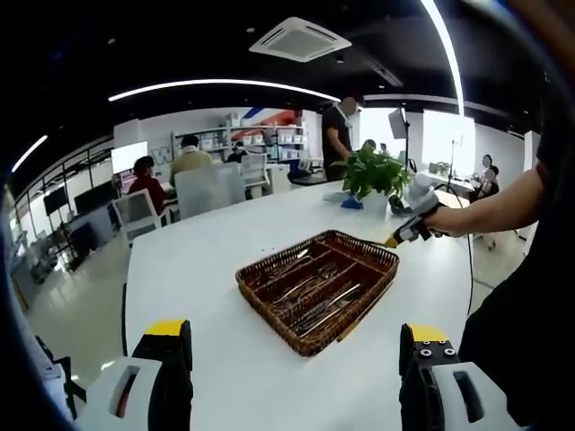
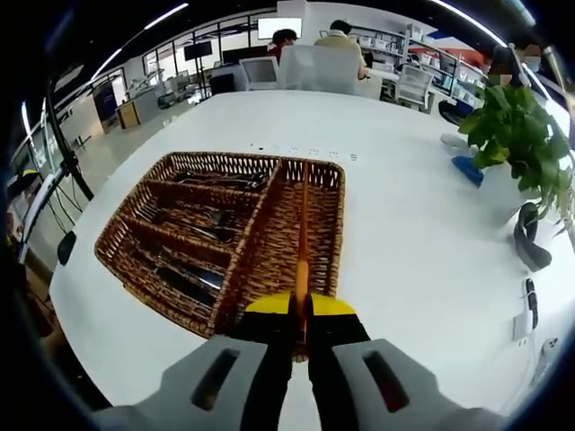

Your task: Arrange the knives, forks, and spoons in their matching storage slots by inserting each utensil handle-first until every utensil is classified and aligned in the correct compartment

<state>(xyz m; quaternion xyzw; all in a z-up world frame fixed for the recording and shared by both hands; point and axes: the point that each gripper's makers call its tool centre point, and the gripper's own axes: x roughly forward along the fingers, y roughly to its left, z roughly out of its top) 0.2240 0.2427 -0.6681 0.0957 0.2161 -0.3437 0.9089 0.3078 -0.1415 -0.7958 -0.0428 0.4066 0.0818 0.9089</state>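
My right claw [image 2: 300,310] is clenched on a thin orange-handled utensil [image 2: 304,224], its type unclear, which reaches out over the long side slot of the wicker cutlery basket [image 2: 135,260] on the white desk [image 2: 413,224]. My left claw [image 1: 296,346] hangs released, short of the basket. If I let go while tilted, the utensil may bridge the woven divider or land in the wrong slot.

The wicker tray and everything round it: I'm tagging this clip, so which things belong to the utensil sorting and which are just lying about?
Job:
- wicker tray with compartments
- cutlery lying in its left slots
- orange-handled utensil clamped in the right gripper
- left gripper, open

Lying about:
- potted plant
- blue item by the pot
- white chairs
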